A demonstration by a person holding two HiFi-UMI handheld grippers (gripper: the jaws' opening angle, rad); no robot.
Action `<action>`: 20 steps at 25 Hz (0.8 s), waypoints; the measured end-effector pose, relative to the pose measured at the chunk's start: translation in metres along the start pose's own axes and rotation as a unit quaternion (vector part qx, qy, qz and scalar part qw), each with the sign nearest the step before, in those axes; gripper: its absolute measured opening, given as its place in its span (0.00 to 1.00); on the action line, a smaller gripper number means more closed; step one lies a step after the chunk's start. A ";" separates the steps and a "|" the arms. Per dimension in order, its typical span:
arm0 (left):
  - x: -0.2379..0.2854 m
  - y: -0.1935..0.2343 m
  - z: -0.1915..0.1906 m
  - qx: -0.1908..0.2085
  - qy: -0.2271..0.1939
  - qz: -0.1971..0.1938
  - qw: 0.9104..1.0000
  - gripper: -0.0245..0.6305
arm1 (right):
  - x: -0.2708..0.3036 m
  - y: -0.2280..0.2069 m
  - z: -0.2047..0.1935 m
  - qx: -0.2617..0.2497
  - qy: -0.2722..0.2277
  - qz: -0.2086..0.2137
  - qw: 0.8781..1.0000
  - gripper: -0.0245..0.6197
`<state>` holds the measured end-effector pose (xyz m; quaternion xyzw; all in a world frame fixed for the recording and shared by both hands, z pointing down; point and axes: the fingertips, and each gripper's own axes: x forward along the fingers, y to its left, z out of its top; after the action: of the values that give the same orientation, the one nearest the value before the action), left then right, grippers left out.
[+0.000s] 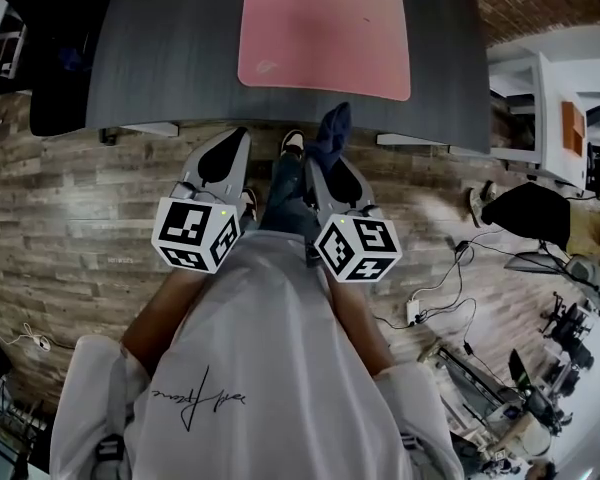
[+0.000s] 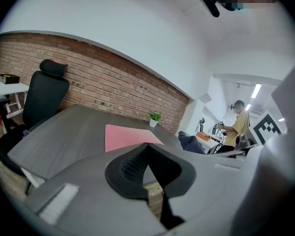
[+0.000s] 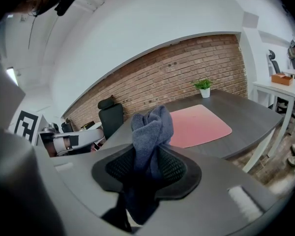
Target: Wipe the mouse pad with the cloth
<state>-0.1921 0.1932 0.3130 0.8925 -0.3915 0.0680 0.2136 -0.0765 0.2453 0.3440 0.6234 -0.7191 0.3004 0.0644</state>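
A pink mouse pad [image 1: 325, 30] lies flat on the dark grey desk [image 1: 170, 58]; it also shows as the pink pad [image 2: 125, 135] in the left gripper view and the pink pad [image 3: 199, 124] in the right gripper view. My right gripper [image 1: 325, 163] is shut on a dark blue cloth [image 1: 330, 133], whose bunched folds [image 3: 150, 132] stick up between the jaws. My left gripper [image 1: 230, 153] hangs beside it, shut and holding nothing [image 2: 146, 149]. Both grippers are held over the floor in front of the desk's near edge, short of the pad.
A black office chair [image 2: 42, 100] stands at the desk's left end. A small potted plant [image 3: 203, 88] sits at the far edge of the desk. White shelving [image 1: 540, 108], cables and gear crowd the floor to the right. Another person [image 2: 238, 124] stands in the background.
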 end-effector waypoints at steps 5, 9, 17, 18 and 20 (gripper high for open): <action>0.029 0.001 0.009 -0.004 -0.001 -0.007 1.000 0.04 | 0.021 -0.021 0.015 0.009 0.005 0.006 1.000 0.25; 0.059 0.006 0.012 -0.013 0.012 -0.003 1.000 0.04 | 0.044 -0.039 0.029 0.017 0.014 0.013 1.000 0.25; 0.121 0.015 0.023 -0.021 0.034 0.006 0.999 0.05 | 0.095 -0.069 0.055 0.021 0.043 0.042 0.998 0.25; 0.128 0.017 0.026 -0.023 0.033 0.009 0.999 0.05 | 0.102 -0.073 0.060 0.022 0.046 0.047 0.998 0.25; 0.142 0.020 0.032 -0.027 0.031 0.013 0.999 0.05 | 0.115 -0.079 0.068 0.024 0.054 0.057 0.997 0.25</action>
<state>-0.1112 0.0721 0.3313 0.8785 -0.3983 0.0877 0.2489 -0.0080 0.1085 0.3703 0.5654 -0.7418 0.3536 0.0706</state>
